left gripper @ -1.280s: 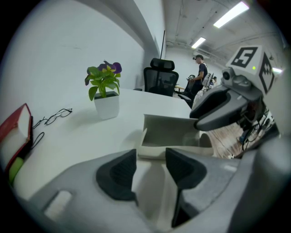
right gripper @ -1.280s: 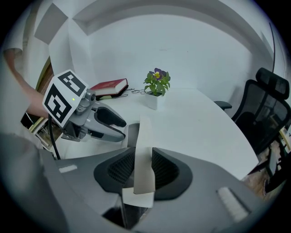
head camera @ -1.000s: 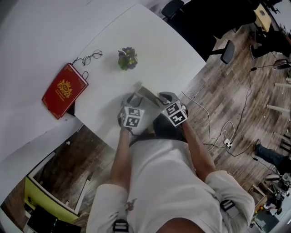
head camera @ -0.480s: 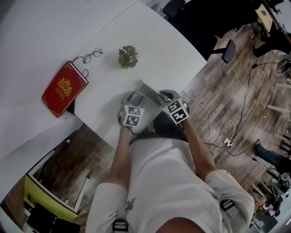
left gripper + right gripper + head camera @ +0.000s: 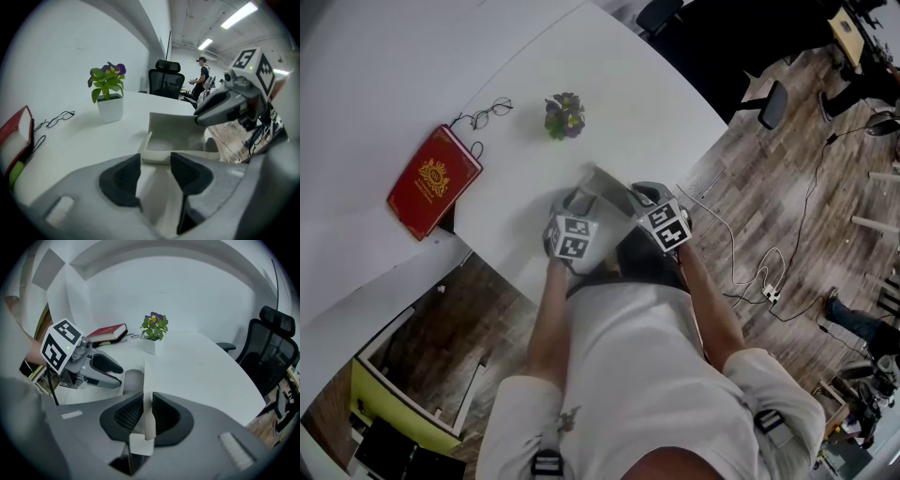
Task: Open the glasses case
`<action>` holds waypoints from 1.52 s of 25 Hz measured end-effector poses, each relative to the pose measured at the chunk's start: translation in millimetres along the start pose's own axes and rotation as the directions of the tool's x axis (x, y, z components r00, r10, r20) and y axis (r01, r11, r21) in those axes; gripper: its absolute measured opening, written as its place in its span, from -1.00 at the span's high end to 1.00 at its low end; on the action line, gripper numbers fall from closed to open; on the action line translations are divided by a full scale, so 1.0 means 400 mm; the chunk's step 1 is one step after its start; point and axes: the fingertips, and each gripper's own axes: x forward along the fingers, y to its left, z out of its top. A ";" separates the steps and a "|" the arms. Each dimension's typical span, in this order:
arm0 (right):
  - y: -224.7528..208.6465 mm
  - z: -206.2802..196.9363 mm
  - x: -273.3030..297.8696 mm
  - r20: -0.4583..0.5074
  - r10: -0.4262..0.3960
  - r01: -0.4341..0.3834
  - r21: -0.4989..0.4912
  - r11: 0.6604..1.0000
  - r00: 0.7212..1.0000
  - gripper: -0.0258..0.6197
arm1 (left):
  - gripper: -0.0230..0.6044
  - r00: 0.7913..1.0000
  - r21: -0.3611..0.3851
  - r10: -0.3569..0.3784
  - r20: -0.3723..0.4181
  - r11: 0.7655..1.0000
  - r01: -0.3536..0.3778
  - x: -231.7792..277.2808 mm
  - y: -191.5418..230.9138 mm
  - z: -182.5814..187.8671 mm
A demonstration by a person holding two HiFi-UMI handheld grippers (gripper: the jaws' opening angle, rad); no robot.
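Right claw [image 5: 147, 395]: just closing, pinching upright lid [image 5: 173, 124] | left claw [image 5: 155, 156]: grips glasses case [image 5: 180, 153] base (long axis spans both claws)

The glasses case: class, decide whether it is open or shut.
Open. The lid stands up from the base, baring the inside; the right gripper, jaws just closing, pinches its edge.

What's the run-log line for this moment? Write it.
phase: opening | left gripper: shut on glasses case base | right gripper: jaws just been closing, pinching lid | lid: raised
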 end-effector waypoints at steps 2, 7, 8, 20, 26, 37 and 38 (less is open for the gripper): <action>-0.004 0.002 0.001 0.007 -0.005 0.005 0.001 1.000 1.000 0.75 | 0.28 1.000 0.001 0.002 0.001 1.000 -0.002 -0.002 0.001 0.001; -0.012 -0.001 0.004 0.005 -0.006 0.006 0.009 1.000 1.000 0.77 | 0.28 1.000 -0.004 0.000 0.020 1.000 0.000 0.008 0.001 -0.002; -0.012 -0.002 0.003 -0.003 -0.005 0.005 0.014 1.000 1.000 0.77 | 0.28 1.000 -0.003 -0.001 0.009 1.000 0.001 0.005 0.001 -0.002; -0.029 0.017 -0.001 0.028 -0.028 0.027 0.011 1.000 0.999 0.80 | 0.28 1.000 -0.003 -0.001 0.000 1.000 0.001 -0.001 -0.003 0.000; -0.038 -0.005 0.004 0.005 -0.044 0.044 0.021 0.999 0.999 0.82 | 0.28 1.000 0.000 0.003 0.000 1.000 -0.003 -0.004 0.003 0.000; -0.065 -0.012 -0.005 0.002 -0.083 0.083 0.037 0.996 0.997 0.82 | 0.28 1.000 -0.006 0.002 0.007 1.000 -0.002 0.000 -0.002 0.000; -0.066 -0.012 -0.005 0.002 -0.086 0.086 0.037 0.996 0.996 0.82 | 0.28 1.000 -0.007 0.002 0.009 1.000 -0.002 0.000 -0.001 0.000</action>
